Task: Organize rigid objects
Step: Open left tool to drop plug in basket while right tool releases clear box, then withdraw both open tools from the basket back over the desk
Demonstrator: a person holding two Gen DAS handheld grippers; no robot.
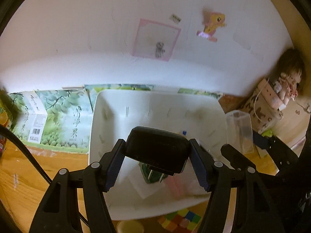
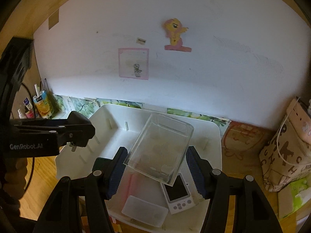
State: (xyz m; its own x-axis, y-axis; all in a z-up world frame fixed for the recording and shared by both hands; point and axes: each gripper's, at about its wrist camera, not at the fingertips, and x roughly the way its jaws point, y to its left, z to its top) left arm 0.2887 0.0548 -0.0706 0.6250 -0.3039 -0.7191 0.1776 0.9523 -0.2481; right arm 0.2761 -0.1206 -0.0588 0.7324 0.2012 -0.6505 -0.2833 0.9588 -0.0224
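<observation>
Black plastic fills the nearest part of our left wrist view: the left gripper (image 1: 157, 162) is clamped on a black power adapter (image 1: 157, 149), whose metal prongs point down, and we hold it above the white bin (image 1: 93, 136). Below it in the bin we see a dark green item, too blurred to name, and a pink piece beside it. At the near edge of the tabletop, just outside the bin, lies a colourful puzzle cube (image 1: 179, 220). In our right wrist view the right gripper (image 2: 155, 169) grips a clear plastic container (image 2: 159, 147), tilted, over the same bin, where a white handheld game console (image 2: 178, 195) and a frosted flat box (image 2: 144, 210) lie near the front wall. The left tool shows at the left there, printed "GenRobot.AI". Behind the bin, along the far edge of the tabletop, stands a fruit carton (image 1: 58, 116) printed with green grapes, a barcode and Chinese characters. Farther back, on the white wall, hang a yellow pony sticker (image 2: 176, 35) and a pink-framed drawing (image 2: 133, 63). At the right sits a lettered bag (image 2: 285, 145); we cannot read its words.
</observation>
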